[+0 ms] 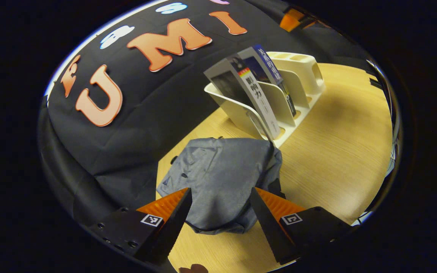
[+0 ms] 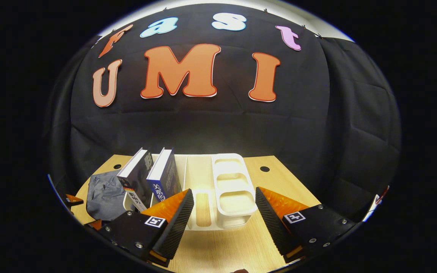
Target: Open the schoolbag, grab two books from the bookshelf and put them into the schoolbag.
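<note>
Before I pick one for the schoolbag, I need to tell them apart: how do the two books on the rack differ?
The grey-and-black book stands nearer the schoolbag; the navy book stands beside it, towards the white rack's open compartments. The grey one's spine is pale with a coloured band; the navy one's is blue. Both lean in the rack, untouched.

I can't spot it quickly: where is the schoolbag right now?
In the left gripper view the grey schoolbag lies on the wooden table, just ahead of the open left claw, with the white bookshelf right behind it.
</note>
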Demonstrator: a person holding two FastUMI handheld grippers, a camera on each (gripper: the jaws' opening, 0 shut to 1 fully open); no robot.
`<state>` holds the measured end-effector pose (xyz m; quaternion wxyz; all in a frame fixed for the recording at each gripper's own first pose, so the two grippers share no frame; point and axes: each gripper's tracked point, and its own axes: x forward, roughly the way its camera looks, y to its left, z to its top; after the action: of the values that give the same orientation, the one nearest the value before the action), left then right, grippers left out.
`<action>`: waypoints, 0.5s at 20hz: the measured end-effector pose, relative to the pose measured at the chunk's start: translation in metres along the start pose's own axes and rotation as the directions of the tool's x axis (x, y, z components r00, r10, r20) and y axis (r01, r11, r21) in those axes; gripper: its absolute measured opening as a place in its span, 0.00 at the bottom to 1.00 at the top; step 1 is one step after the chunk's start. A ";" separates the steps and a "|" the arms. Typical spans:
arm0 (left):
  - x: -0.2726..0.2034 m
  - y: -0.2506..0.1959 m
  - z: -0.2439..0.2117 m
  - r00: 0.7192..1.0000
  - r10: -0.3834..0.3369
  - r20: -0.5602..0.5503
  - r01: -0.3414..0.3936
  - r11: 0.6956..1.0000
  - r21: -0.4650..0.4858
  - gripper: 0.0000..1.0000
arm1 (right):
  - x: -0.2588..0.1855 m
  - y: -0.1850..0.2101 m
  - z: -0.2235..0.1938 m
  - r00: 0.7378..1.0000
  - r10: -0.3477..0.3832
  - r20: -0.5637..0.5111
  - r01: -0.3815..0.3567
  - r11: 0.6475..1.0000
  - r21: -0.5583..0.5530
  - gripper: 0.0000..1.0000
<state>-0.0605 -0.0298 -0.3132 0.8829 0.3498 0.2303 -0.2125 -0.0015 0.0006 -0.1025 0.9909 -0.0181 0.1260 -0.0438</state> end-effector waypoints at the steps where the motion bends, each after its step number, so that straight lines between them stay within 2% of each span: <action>1: 0.007 -0.005 -0.004 1.000 -0.012 -0.017 0.012 1.000 0.017 0.97 | 0.001 -0.002 0.000 1.000 -0.004 -0.005 0.004 1.000 0.003 0.98; 7: 0.027 -0.012 -0.004 0.999 -0.034 -0.042 0.036 0.998 0.058 0.98 | -0.004 -0.010 -0.006 1.000 -0.017 -0.021 0.017 1.000 -0.008 0.98; 9: 0.030 -0.015 0.000 0.998 -0.051 -0.031 0.053 0.996 0.067 0.95 | -0.007 -0.013 -0.008 1.000 -0.024 -0.020 0.024 1.000 -0.009 0.98; 10: 0.029 -0.018 0.000 0.998 -0.064 -0.027 0.066 0.995 0.069 0.69 | -0.008 -0.016 -0.010 0.999 -0.030 -0.018 0.030 1.000 -0.001 0.98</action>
<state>-0.0467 -0.0483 -0.3388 0.8598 0.3752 0.2450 -0.2448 -0.0125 -0.0148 -0.1093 0.9889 -0.0202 0.1346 -0.0590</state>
